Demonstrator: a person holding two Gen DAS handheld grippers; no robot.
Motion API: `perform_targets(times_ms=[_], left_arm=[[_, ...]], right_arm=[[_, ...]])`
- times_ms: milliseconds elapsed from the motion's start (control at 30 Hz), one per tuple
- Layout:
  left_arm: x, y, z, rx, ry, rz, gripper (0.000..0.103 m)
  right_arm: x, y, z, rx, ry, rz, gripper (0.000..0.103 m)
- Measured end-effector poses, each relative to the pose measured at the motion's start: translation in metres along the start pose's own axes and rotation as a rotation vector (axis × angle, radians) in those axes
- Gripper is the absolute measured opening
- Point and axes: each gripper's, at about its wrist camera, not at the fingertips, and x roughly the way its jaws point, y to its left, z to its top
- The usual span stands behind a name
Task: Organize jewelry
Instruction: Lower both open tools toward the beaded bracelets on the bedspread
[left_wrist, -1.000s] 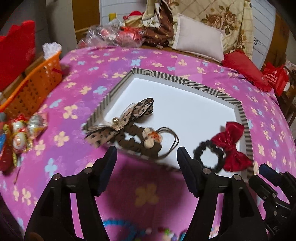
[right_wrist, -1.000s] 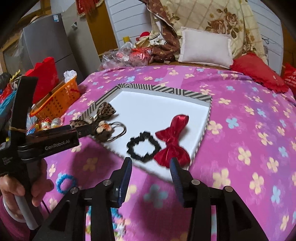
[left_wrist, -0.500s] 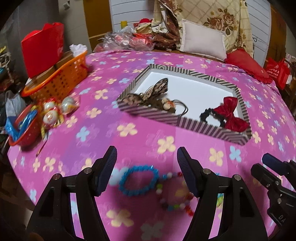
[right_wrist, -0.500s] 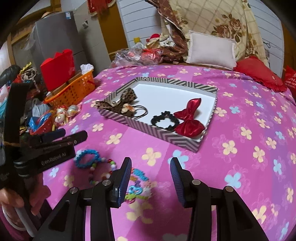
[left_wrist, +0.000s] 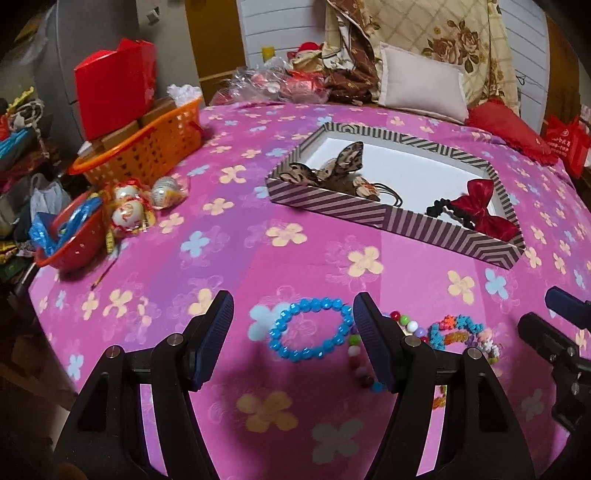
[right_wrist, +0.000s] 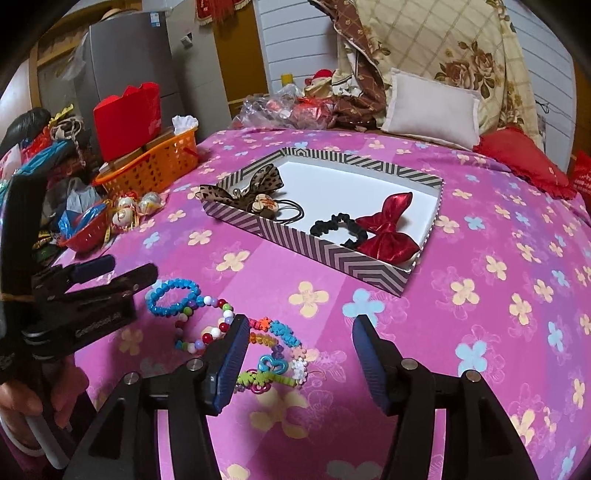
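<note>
Both tools were made of black plastic. The left gripper (left_wrist: 293, 332) had two thick arms, each with a small round silver screw on top, and the inner faces of its jaws were dark blue with fine ribs. The right gripper (right_wrist: 299, 350) looked the same, with the same blue ribbed pads and silver screws. On the side of the left tool there was pale lettering, too blurred to read. The left hand (right_wrist: 33, 402) held a white handle below it.
</note>
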Motion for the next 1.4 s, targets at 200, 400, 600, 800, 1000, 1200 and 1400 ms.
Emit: perform_targets(times_ms=[200,400,600,800,1000,1200,1400], left_arm=[[-0.016,0.016,-0.019,-0.036,0.024,0.001,0.068],[-0.029,0.034,-0.027,-0.072,0.046,-0.010,0.067],[-0.034,0.032,-0.035,-0.070,0.077,-0.038,0.068],[-0.019,0.027,-0.039,-0.100,0.124,-0.077,0.068],[-0.003,0.030,-0.041,-0.111,0.142,-0.076,0.067],[0.012,0.057,-0.036,-0.173,0.155,-0.043,0.067],[0.025,0.071,-0.037,-0.220,0.180,-0.033,0.067]], right_arm=[[-0.011,0.001,-0.001,-0.019,-0.013,0.006,0.058],[-0.018,-0.001,0.000,0.003,-0.020,0.033,0.058],[-0.015,-0.003,-0.007,-0.016,0.019,0.032,0.058],[-0.001,-0.001,-0.019,-0.051,0.083,0.037,0.058],[0.016,0.001,-0.027,-0.067,0.132,0.003,0.057],[0.028,-0.007,-0.027,-0.048,0.150,-0.036,0.057],[0.044,-0.007,-0.028,-0.064,0.172,-0.041,0.056]])
